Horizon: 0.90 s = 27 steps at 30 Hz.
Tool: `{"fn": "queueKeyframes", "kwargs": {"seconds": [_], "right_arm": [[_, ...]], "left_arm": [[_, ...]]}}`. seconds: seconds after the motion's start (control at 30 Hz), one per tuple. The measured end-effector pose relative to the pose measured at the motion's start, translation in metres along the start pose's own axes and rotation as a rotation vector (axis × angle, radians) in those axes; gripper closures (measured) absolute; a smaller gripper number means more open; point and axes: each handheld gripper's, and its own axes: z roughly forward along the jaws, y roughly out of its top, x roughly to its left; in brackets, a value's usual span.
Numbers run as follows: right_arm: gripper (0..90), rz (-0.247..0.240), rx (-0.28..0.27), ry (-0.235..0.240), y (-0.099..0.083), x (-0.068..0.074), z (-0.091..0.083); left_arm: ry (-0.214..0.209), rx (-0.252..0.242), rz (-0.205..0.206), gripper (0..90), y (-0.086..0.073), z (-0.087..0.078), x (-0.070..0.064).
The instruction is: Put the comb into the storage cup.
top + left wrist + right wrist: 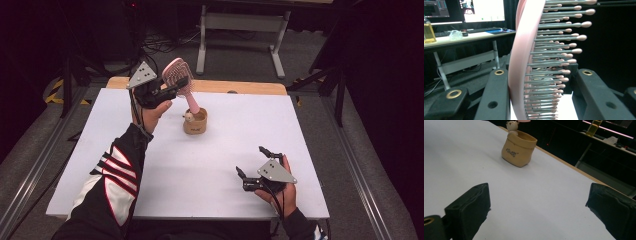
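Dark floor and black curtains ring the white counter [210,165], with one grey bench frame [240,30] standing beyond its far wooden edge. On the counter I count one tan sack-shaped pot [195,122] with a single small bear figure [512,125] perched at its rim, sitting near the far middle of the surface. I have one pink hairbrush [178,75] in play: my left tongs [170,90] are clamped on its head, one jaw against the smooth pink back and the other against the bristle side, as my left gripper view shows with the rows of pink-tipped pins [564,50] crossing between the two black jaws. The brush is held up above the counter, tilted, its handle [193,105] pointing down into the mouth of the pot; I cannot tell whether the handle touches the pot's wall. My right tongs [252,167] sit low over the near right part of the counter, well apart from the pot, their two jaws spread wide with nothing between them but bare white surface. Beyond the counter, in the left gripper view, I see two lit monitors [484,10] and one yellowish bottle [429,31] on a side desk.
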Motion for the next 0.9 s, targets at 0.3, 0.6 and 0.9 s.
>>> {"fn": "queueKeyframes", "kwargs": {"seconds": [0.3, 0.6, 0.9], "right_arm": [[5.5, -0.003, 0.003, 0.003, 0.0, 0.001, 0.001], [5.5, -0.004, 0.006, 0.008, 0.0, 0.001, 0.001], [5.5, -0.008, 0.014, 0.015, -0.001, 0.001, 0.002]], "left_arm": [[-0.02, 0.034, 0.003, 63.2, -0.003, 0.019, -0.005], [-0.009, 0.074, -0.013, 63.2, -0.013, 0.03, -0.002], [-0.006, 0.097, -0.041, 63.2, -0.025, 0.033, 0.003]]}}
